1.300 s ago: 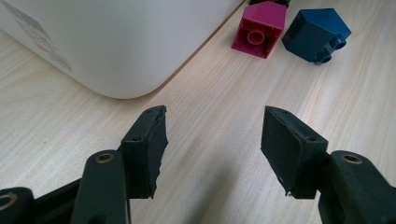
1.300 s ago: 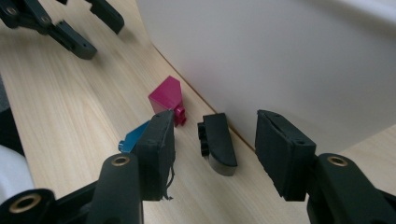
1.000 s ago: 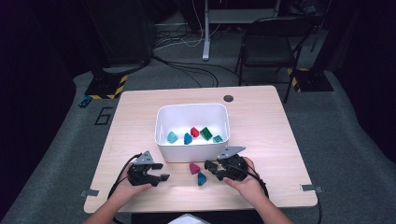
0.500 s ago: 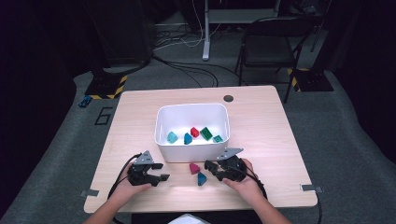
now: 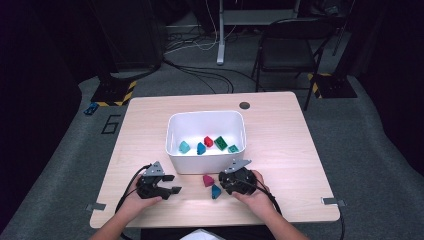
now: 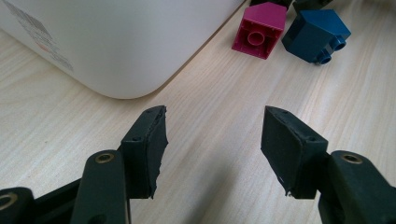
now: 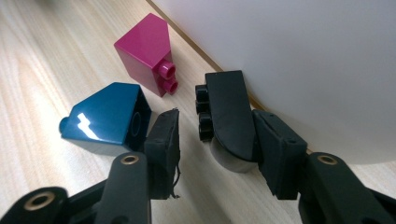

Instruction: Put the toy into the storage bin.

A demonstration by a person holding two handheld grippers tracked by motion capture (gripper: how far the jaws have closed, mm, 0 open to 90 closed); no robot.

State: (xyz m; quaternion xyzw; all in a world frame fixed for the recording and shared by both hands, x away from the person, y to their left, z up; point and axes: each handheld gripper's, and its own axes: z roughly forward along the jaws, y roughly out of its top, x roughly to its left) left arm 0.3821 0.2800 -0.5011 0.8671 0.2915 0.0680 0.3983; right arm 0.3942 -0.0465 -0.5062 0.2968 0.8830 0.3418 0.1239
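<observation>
two black jaws of the right gripper [image 7: 212,149] have just been closing around a small black studded plastic brick [image 7: 224,119] on the table beside the white plastic bin [image 7: 299,56]. one pad seems to touch it, the other not yet, so the pickup is near; the left gripper [image 6: 212,140] rests open.

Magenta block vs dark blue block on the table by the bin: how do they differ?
Colour: the magenta block is pink-red, the dark blue block is a deep teal-blue. Place: the magenta block lies closer to the white bin, the dark blue block farther out. Gripper: the dark blue block sits right beside the right gripper, outside its jaws; the magenta block lies beyond it. Both are sloped, studded and tipped over.
</observation>
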